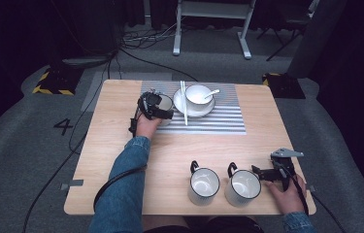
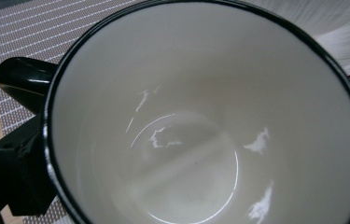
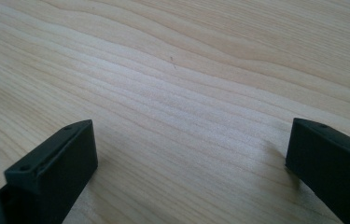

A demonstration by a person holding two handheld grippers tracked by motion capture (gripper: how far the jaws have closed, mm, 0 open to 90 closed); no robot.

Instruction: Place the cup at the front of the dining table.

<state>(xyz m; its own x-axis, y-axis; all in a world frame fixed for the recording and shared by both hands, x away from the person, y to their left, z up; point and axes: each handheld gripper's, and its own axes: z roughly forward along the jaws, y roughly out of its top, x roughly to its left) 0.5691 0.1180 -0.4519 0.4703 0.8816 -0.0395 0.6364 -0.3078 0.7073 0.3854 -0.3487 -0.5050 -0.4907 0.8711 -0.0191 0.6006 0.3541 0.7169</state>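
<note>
My left gripper (image 1: 162,112) grips a mug (image 2: 210,121) on the striped mat (image 1: 218,121) by the tabletop's far edge; my right gripper (image 1: 262,173) gapes empty near the front-right corner

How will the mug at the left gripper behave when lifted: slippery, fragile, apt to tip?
The mug has a glossy glazed inside with bright glare, so the left gripper may slip on its rim. It looks rigid, probably ceramic or enamel, and could chip if knocked against the plate beside it. It is empty, so likely light; held by one side, it may tilt.

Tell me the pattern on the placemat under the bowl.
Grey placemat with thin white stripes, clearest in the high view.
</note>
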